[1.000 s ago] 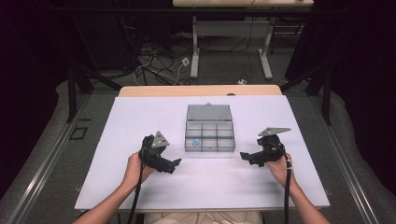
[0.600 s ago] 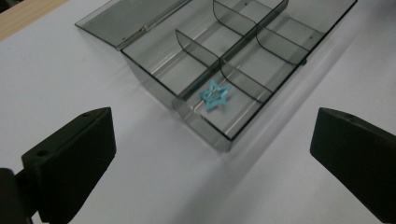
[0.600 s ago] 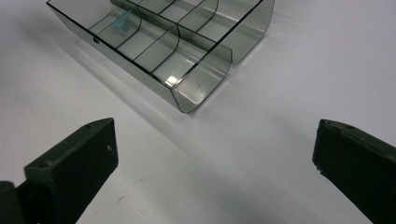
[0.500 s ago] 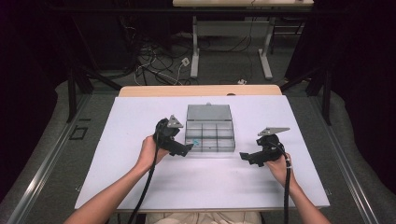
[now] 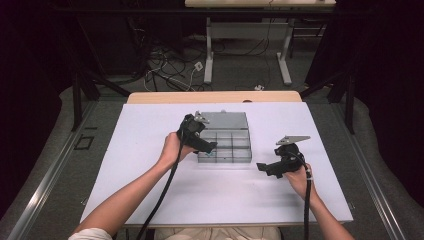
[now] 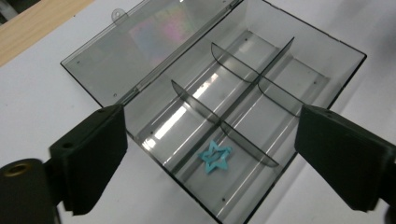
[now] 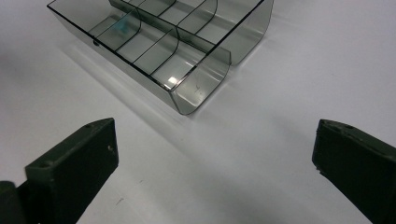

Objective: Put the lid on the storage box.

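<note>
Your left gripper [image 5: 209,146] is over the near-left corner of the box [image 5: 235,137], jaws wide apart and just been closing a little, nothing between them but air above the compartments. Box is a smoky grey see-through plastic organiser, mid-table on the white table [image 5: 150,130], lid [image 6: 140,51] swung fully open and lying flat on the far side. In your left gripper view the lid shows a rainbow sheen and a small hang tab on its far edge. Inside: thin curved dividers cutting it into two rows of compartments. One small teal star [image 6: 215,156], open outline shape, lies flat in the near-left compartment, touching no divider that I can see. Other compartments in view look bare. Your right gripper [image 5: 263,168] sits off to the right of the box, well apart from it, low over the table, jaws spread wide, holding nothing. In your right gripper view the box's rounded near corner faces the jaws.
</note>
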`<state>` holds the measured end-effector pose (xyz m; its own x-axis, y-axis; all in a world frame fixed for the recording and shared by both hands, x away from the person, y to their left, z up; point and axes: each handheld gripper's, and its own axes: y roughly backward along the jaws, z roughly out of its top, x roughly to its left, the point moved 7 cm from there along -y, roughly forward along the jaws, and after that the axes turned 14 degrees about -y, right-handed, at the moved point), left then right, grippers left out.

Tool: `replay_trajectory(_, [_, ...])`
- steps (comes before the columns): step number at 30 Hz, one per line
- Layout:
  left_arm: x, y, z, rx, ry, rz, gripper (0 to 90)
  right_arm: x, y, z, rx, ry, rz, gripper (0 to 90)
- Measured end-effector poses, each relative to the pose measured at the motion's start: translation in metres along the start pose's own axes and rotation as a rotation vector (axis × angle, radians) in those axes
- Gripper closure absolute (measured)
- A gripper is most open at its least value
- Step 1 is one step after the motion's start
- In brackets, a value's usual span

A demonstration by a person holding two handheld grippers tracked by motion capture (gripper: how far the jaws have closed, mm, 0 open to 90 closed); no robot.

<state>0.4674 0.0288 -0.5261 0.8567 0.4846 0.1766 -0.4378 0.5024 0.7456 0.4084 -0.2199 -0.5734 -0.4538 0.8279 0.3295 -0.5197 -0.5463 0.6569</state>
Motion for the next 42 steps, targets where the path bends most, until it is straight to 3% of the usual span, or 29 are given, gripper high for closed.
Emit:
replay_trajectory(5, [0.000, -0.012, 0.005, 0.031, -0.002, -0.015, 19.9, -0.001, -0.001, -0.001, 0.007, -0.011, 0.003, 0.1])
replay_trajectory(9, [-0.002, -0.028, 0.002, 0.094, -0.018, -0.032, 30.8, -0.003, -0.002, -0.001, 0.015, -0.026, 0.007, 0.6])
replay_trajectory(13, [-0.006, -0.045, -0.002, 0.148, 0.004, -0.057, 42.4, -0.002, -0.003, -0.002, 0.020, -0.025, 0.002, 0.8])
replay_trajectory(20, [-0.011, -0.064, -0.007, 0.199, 0.013, -0.068, 54.9, -0.002, -0.002, -0.001, 0.020, -0.036, 0.008, 1.2])
replay_trajectory(26, [-0.015, -0.073, -0.012, 0.233, 0.019, -0.043, 58.2, -0.003, -0.004, 0.000, 0.019, -0.036, 0.009, 1.6])
replay_trajectory(31, [-0.017, -0.075, -0.014, 0.223, 0.028, -0.033, 57.9, -0.006, -0.007, 0.005, 0.022, -0.035, -0.001, 3.9])
replay_trajectory(37, [-0.017, -0.075, -0.014, 0.219, 0.028, -0.029, 58.1, -0.010, -0.013, 0.020, 0.003, -0.052, 0.000, 14.1])
replay_trajectory(42, [-0.017, -0.075, -0.015, 0.214, 0.026, -0.029, 58.1, -0.017, -0.018, 0.035, -0.009, -0.048, -0.032, 23.2])
